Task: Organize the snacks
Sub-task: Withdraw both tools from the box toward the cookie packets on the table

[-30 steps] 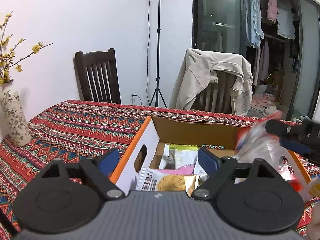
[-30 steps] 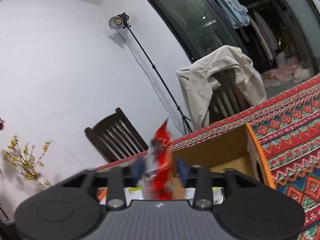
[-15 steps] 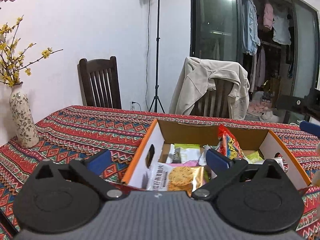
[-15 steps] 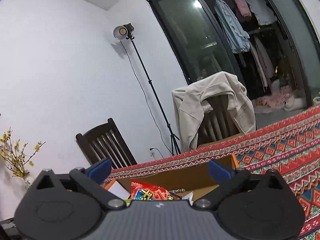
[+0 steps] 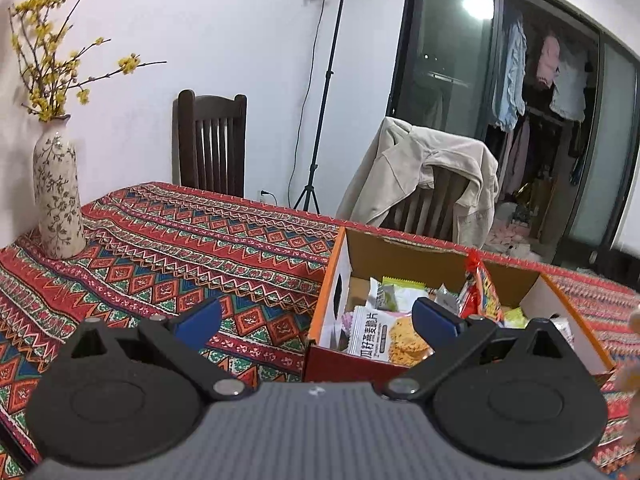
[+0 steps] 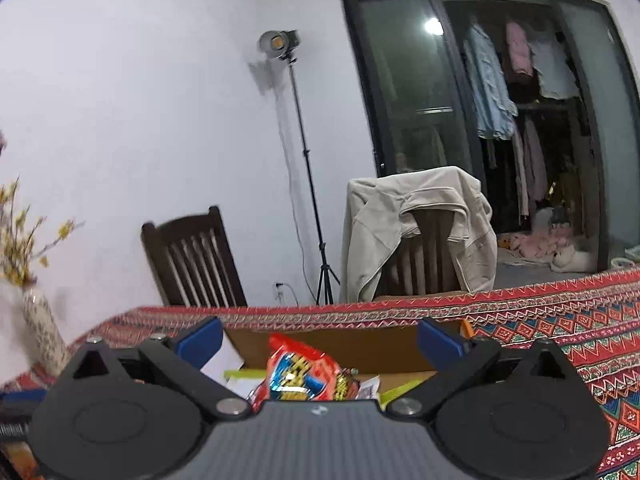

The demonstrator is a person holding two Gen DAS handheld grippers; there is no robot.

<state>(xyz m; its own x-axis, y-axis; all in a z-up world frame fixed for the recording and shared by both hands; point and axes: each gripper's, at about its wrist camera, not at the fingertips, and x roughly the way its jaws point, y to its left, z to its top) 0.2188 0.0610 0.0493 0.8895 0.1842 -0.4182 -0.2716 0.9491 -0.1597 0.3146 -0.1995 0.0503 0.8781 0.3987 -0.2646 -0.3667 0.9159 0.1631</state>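
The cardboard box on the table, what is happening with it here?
A person with a gripper in each hand is sorting snacks into the cardboard box. The red snack bag lies in the box on the other packets, with the cookie packet near the front. The left gripper and right gripper are open and empty.

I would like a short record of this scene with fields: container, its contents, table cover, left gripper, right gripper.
container: open cardboard box on the table
contents: red snack bag, cookie packet, other small packets
table cover: red patterned tablecloth
left gripper: left gripper open, nothing between the fingers
right gripper: right gripper open, empty, above the red snack bag
other: vase with yellow flowers at the table's left
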